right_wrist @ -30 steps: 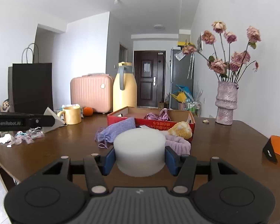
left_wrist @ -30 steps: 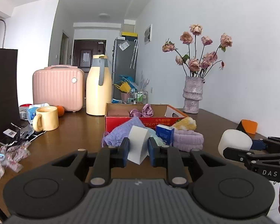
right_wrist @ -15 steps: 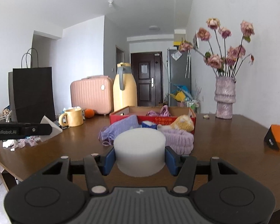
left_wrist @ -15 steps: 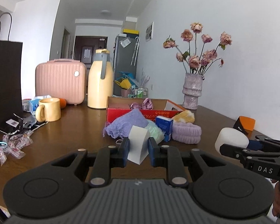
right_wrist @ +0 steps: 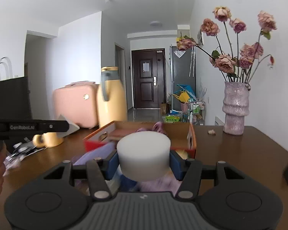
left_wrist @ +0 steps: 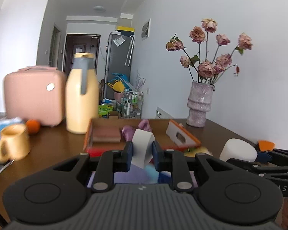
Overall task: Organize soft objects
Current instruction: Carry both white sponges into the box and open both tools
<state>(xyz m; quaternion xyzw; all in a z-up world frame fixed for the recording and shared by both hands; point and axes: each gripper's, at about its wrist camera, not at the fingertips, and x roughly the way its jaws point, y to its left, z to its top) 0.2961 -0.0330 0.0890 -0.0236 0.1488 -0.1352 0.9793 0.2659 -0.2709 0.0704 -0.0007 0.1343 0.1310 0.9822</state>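
Note:
My left gripper [left_wrist: 142, 153] is shut on a white wedge-shaped sponge [left_wrist: 142, 145], held just in front of the open red cardboard box [left_wrist: 105, 134]. My right gripper [right_wrist: 144, 163] is shut on a white round foam block [right_wrist: 144, 155], also close to the box [right_wrist: 192, 140]. That block [left_wrist: 238, 150] shows at the right of the left wrist view. Purple fabric pieces [left_wrist: 136, 129] lie inside the box. A lilac cloth [right_wrist: 94, 155], a purple fuzzy band [right_wrist: 163, 184] and a yellow soft item [left_wrist: 197, 150] lie blurred under the fingers.
On the brown table [left_wrist: 48, 149] stand a cream thermos [left_wrist: 80, 95], a pink case [left_wrist: 32, 95], a yellow mug [left_wrist: 13, 145], an orange [left_wrist: 33, 125] and a vase of dried roses [right_wrist: 235, 107]. A black paper bag [right_wrist: 9, 97] stands left. An orange-black object [left_wrist: 266, 145] lies right.
Both grippers have moved forward toward the red box, each still holding its sponge. The box and the things behind it now look much nearer, and the loose soft items have slipped under the fingers.

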